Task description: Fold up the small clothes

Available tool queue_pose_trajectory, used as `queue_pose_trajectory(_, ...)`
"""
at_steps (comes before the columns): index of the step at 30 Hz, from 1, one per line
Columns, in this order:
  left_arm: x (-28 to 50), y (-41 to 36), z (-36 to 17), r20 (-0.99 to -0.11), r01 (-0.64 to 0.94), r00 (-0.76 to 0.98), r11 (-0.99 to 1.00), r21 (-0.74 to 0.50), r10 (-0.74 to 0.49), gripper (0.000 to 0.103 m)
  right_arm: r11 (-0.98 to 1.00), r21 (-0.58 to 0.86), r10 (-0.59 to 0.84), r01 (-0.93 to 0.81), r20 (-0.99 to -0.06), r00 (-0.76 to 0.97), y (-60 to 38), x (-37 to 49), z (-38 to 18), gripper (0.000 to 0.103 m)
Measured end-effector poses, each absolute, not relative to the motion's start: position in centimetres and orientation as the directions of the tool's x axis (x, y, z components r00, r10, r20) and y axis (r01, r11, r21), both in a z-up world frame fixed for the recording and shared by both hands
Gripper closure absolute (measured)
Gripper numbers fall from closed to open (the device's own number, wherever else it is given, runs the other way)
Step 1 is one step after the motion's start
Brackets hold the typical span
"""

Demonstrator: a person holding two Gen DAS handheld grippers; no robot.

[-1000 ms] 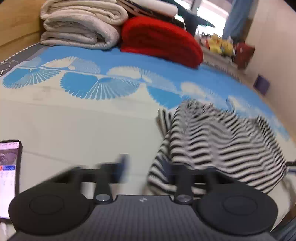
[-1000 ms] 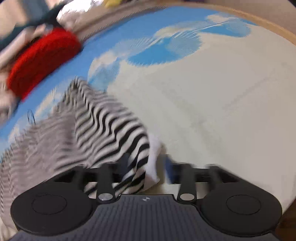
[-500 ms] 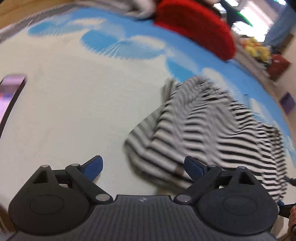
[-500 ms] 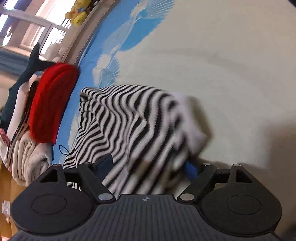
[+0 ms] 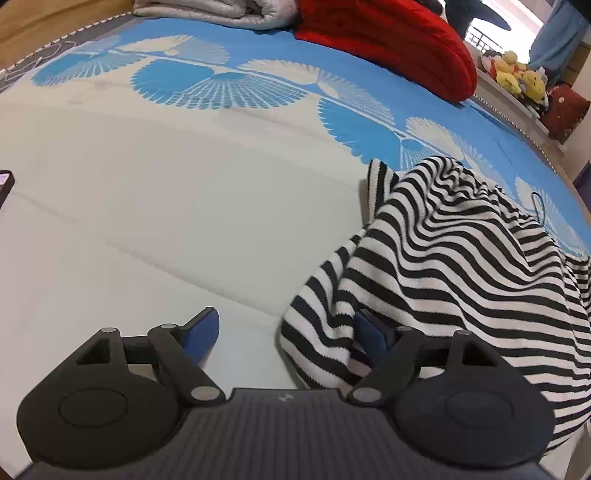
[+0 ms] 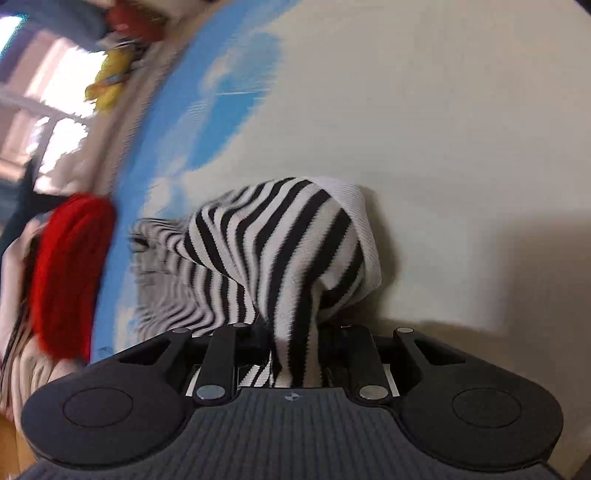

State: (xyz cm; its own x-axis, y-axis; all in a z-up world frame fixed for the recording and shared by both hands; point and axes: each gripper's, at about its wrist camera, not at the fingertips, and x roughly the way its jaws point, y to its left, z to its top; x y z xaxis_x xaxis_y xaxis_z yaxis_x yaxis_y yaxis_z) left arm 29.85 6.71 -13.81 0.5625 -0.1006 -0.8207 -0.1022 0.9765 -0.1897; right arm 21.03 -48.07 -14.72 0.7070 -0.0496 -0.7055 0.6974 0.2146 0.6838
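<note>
A black-and-white striped knit garment (image 5: 454, 258) lies bunched on the bed at the right of the left wrist view. My left gripper (image 5: 288, 332) is open; its right finger is tucked under the garment's near edge and its left finger (image 5: 201, 332) rests on bare sheet. My right gripper (image 6: 291, 343) is shut on a fold of the same striped garment (image 6: 280, 251), which rises in a hump in front of it, lifted off the bed.
The bed sheet (image 5: 166, 206) is cream with a blue fan-patterned band. A red cushion (image 5: 391, 40) and folded blankets (image 5: 221, 11) lie at the far side. A phone (image 5: 4, 184) sits at the left edge. Stuffed toys (image 5: 517, 74) sit on a ledge at the far right.
My right gripper has closed on the garment's edge and lifted it. My left gripper, open, has moved in so that its right finger sits under the garment's near edge.
</note>
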Motion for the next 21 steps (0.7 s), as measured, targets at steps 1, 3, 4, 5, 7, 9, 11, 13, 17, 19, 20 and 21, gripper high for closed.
queue_pose_trajectory(1,29.8,6.6,-13.8,-0.823,-0.106,0.561,0.977,-0.186,-0.095,0.018,0.234,0.677,-0.05,0.698,-0.709,0.704,-48.0,21.2,-14.4,0.08)
queue_pose_trajectory(3,29.6,7.0,-13.6,-0.826,-0.127,0.553,0.969,-0.211,-0.107,0.018,0.278,0.648,-0.067,0.709,-0.723,0.687,-47.6,21.7,-13.8,0.079)
queue_pose_trajectory(4,30.0,7.2,-13.6,-0.825,-0.137,0.553,0.964,-0.229,-0.118,0.018,0.315,0.619,-0.092,0.719,-0.734,0.672,-47.1,22.2,-13.0,0.079)
queue_pose_trajectory(5,29.9,7.6,-13.4,-0.823,-0.151,0.554,0.957,-0.248,-0.126,0.018,0.367,0.587,-0.124,0.722,-0.738,0.663,-46.6,22.2,-12.1,0.08)
queue_pose_trajectory(7,29.8,8.3,-13.2,-0.821,-0.173,0.555,0.947,-0.272,-0.134,0.018,0.565,0.455,-0.251,0.688,-0.699,0.669,-43.2,24.0,-8.3,0.08)
queue_pose_trajectory(9,29.7,8.9,-12.9,-0.817,-0.193,0.56,0.938,-0.287,-0.135,0.018,0.744,0.286,-0.354,0.604,-0.599,0.718,-38.2,26.0,-4.6,0.08)
queue_pose_trajectory(11,29.7,9.5,-12.6,-0.812,-0.202,0.568,0.933,-0.3,-0.138,0.018,0.875,0.089,-0.385,0.476,-0.47,0.794,-31.6,27.8,-1.5,0.08)
queue_pose_trajectory(13,29.7,9.9,-12.3,-0.807,-0.204,0.573,0.929,-0.31,-0.143,0.018,0.946,-0.137,-0.325,0.295,-0.355,0.877,-23.5,28.9,-0.1,0.081)
queue_pose_trajectory(17,29.8,11.0,-11.9,-0.8,-0.226,0.584,0.919,-0.324,-0.139,0.018,0.859,-0.5,-0.066,-0.115,-0.329,0.942,-9.6,27.5,-4.7,0.086)
queue_pose_trajectory(19,29.7,11.6,-11.9,-0.799,-0.244,0.586,0.911,-0.333,-0.135,0.018,0.782,-0.564,-0.009,-0.266,-0.437,0.899,-5.1,26.6,-9.5,0.086)
queue_pose_trajectory(20,29.7,11.9,-11.9,-0.799,-0.251,0.585,0.907,-0.339,-0.137,0.018,0.761,-0.563,0.002,-0.32,-0.492,0.871,-3.7,26.5,-11.5,0.086)
queue_pose_trajectory(21,29.7,12.0,-12.0,-0.801,-0.251,0.582,0.906,-0.341,-0.141,0.018,0.752,-0.552,0.003,-0.361,-0.544,0.839,-2.4,26.4,-13.7,0.086)
